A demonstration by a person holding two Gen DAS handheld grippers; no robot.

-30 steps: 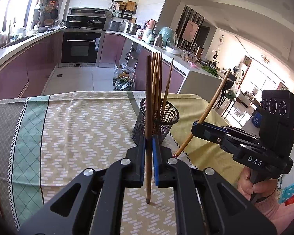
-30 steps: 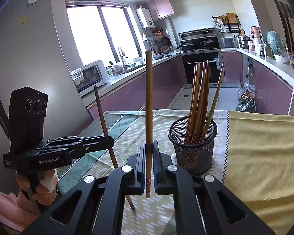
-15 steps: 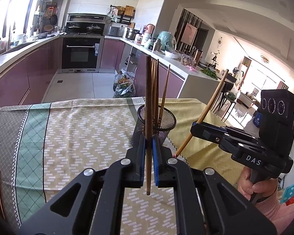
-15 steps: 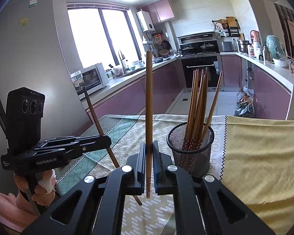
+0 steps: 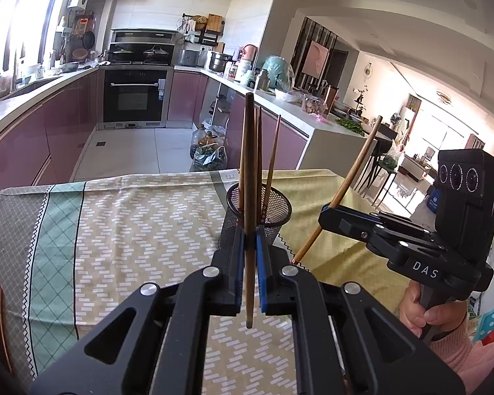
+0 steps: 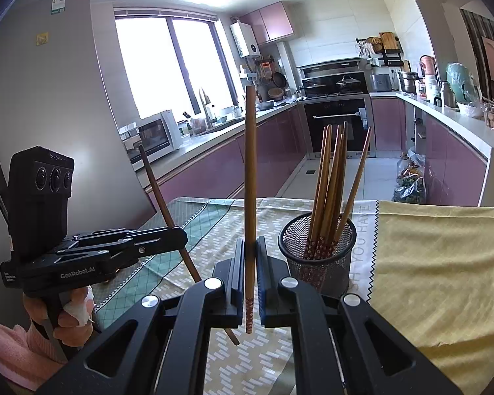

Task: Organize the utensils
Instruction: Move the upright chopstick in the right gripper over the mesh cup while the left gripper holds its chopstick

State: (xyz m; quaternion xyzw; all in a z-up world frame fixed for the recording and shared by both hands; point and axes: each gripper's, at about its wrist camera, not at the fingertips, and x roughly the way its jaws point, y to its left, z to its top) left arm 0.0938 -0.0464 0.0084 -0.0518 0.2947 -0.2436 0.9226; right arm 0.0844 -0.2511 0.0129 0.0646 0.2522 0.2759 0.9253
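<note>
The left gripper [image 5: 250, 247] is clamping its blue-padded jaws tight on a dark brown chopstick [image 5: 249, 177], gripping it low on the shaft so most of it is standing upright above the fingers. The right gripper [image 6: 250, 247] is pinching a lighter chopstick [image 6: 249, 177] the same way, its patterned red tip pointing down below the jaws. The black mesh holder [image 6: 319, 247] is sitting on the tablecloth [image 6: 438, 263] just beyond both grippers, holding a bundle of chopsticks [image 6: 329, 184] leaning inside it.

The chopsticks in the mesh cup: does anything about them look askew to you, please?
One chopstick leans right, away from the upright bunch in the cup. Nothing looks spilled or damaged.
</note>
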